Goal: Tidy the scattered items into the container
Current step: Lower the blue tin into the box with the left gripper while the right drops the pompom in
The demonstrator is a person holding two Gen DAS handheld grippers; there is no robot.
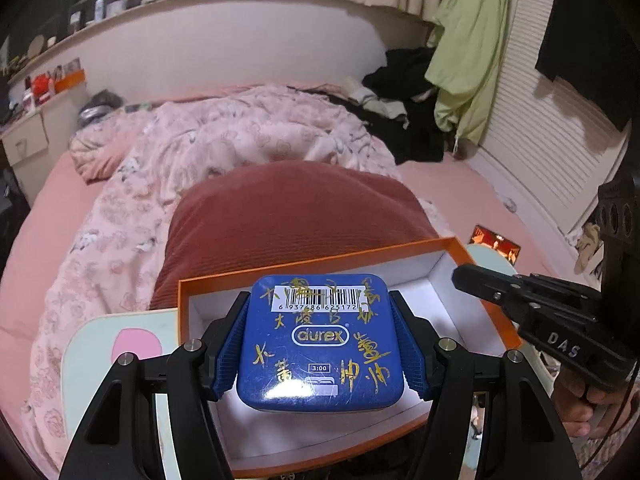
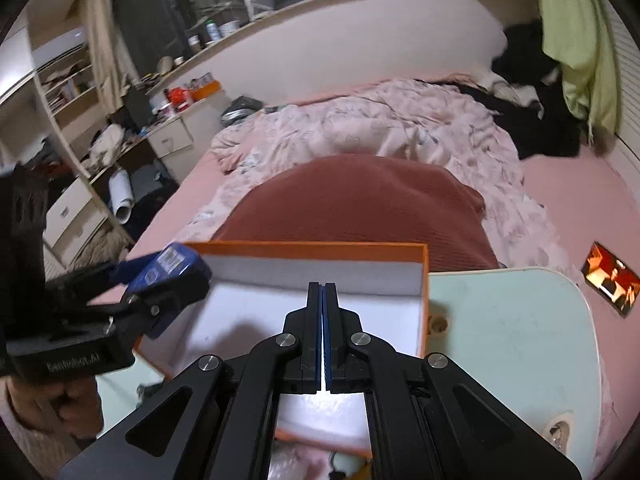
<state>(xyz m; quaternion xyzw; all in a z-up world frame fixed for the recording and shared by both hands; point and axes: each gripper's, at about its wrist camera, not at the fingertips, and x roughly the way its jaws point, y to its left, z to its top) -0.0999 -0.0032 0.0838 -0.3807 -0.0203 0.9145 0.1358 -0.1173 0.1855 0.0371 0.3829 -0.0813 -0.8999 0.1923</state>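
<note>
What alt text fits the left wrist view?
The left gripper holds a blue tin above an open orange box with a white inside. The shut right gripper reaches in from the right; a pink bed lies behind.

A bed (image 2: 568,184) in a pink sheet carries a rumpled floral quilt (image 2: 384,120), a rust-red cushion (image 2: 360,200) and a heap of dark clothes (image 2: 536,128) by the far corner. At the near edge lies a pale mint board (image 2: 512,320), an open orange box (image 2: 424,276) standing on it, with a small orange-and-red card (image 2: 610,282) on the sheet just beside the board
</note>
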